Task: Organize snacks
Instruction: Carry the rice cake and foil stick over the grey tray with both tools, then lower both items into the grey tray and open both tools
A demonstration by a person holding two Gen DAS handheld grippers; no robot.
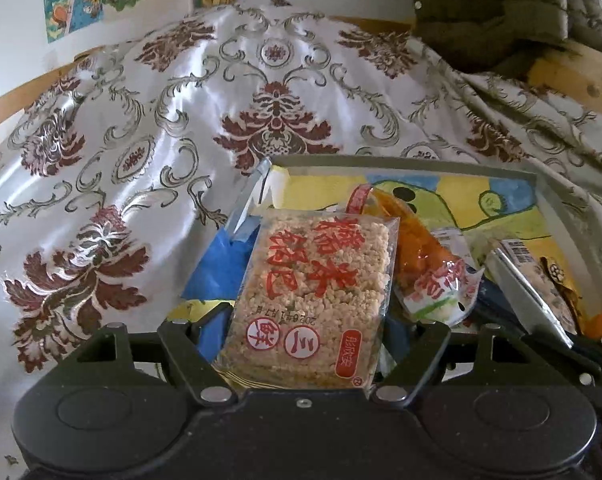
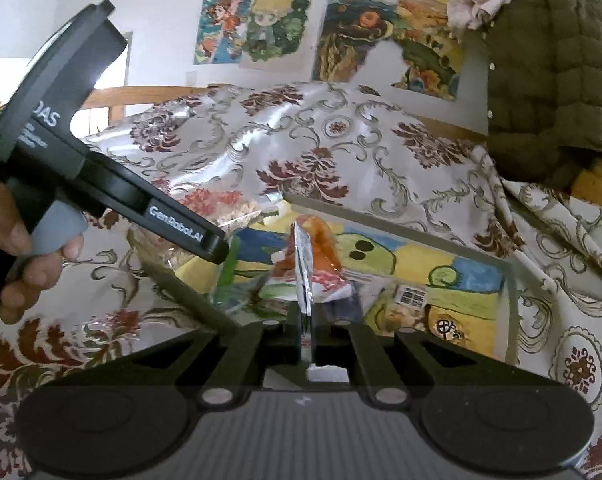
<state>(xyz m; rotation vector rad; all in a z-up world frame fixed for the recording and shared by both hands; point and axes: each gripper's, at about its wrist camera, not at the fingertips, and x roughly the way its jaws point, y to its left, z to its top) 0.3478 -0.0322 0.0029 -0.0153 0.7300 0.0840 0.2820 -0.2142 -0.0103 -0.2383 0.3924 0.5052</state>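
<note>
- Gripping the rice cracker pack (image 1: 313, 300), left gripper (image 1: 305, 344) has jaws closed against both long edges of it, pack standing up lengthwise btwn the fingers w/ red print facing the cam.
- Right gripper (image 2: 305, 320) is pinched nearly shut on a thin silver packet edge (image 2: 303, 272), seen edge-on, sticking out toward 12 o'clock from the jaws.
- Tray (image 1: 549, 200) w/ a painted yellow/green/blue bottom sits on the floral tablecloth (image 1: 121, 160), at 12 to 3 o'clock of the held cracker pack in left wrist view.
- In the tray: orange snack bag (image 1: 417, 256) just at 2 o'clock of the cracker pack, touching or overlapping it, can't tell which; another packet w/ a barcode (image 1: 541, 264) further at 3 o'clock.
- Right wrist view: left gripper body (image 2: 101, 168) comes in from 9 o'clock, person's hand (image 2: 17, 252) on its handle, tip over the tray's left side.
- Olive puffer jacket (image 2: 553, 80) hangs at 2 o'clock, drawings (image 2: 257, 28) on wall at 12.
</note>
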